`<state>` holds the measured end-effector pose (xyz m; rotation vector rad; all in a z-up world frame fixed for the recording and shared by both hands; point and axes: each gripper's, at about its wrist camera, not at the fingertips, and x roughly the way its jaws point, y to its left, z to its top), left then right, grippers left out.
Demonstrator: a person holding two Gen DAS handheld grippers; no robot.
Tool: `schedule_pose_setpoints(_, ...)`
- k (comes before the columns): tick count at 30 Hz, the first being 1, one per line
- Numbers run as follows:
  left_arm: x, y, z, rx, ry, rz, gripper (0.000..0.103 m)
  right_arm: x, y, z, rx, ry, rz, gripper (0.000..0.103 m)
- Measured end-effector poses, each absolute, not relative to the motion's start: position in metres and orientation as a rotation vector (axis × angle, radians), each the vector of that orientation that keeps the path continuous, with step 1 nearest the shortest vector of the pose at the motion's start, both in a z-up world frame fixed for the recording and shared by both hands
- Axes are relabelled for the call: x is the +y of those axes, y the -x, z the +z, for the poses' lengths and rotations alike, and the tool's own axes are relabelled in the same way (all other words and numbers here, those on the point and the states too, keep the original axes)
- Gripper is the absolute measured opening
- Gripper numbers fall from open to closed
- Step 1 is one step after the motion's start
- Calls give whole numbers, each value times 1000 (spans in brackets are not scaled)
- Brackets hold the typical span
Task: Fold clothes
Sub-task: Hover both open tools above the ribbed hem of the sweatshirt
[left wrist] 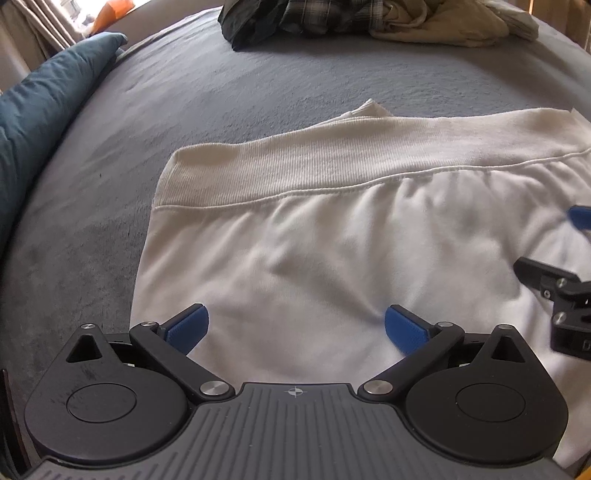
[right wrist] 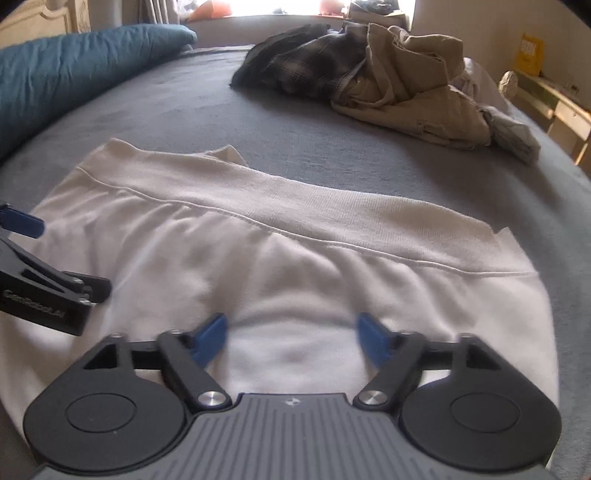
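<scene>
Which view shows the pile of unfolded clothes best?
The right wrist view: the whole pile of unfolded clothes lies on the bed, plaid and beige pieces distinct. The left wrist view catches only its near edge, cut off by the frame top.

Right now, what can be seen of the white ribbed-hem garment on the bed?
The white knit garment with a ribbed hem band lies spread flat on the grey bedspread, lightly wrinkled. The band runs along its far edge; a corner peeks out behind. The open left gripper and open right gripper hover over it, gripping nothing.
</scene>
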<state>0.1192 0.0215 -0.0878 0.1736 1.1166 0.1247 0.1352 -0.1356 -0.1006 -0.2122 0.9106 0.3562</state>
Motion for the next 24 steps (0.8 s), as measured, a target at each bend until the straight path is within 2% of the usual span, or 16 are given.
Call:
schedule_pose_setpoints(17, 20, -119, -88, 1126, -147, 165, 103, -141, -138, -104, 947, 156, 323, 103)
schedule_pose_setpoints(24, 24, -120, -89, 1141, -108, 165, 103, -145, -134, -106, 906, 154, 342, 103)
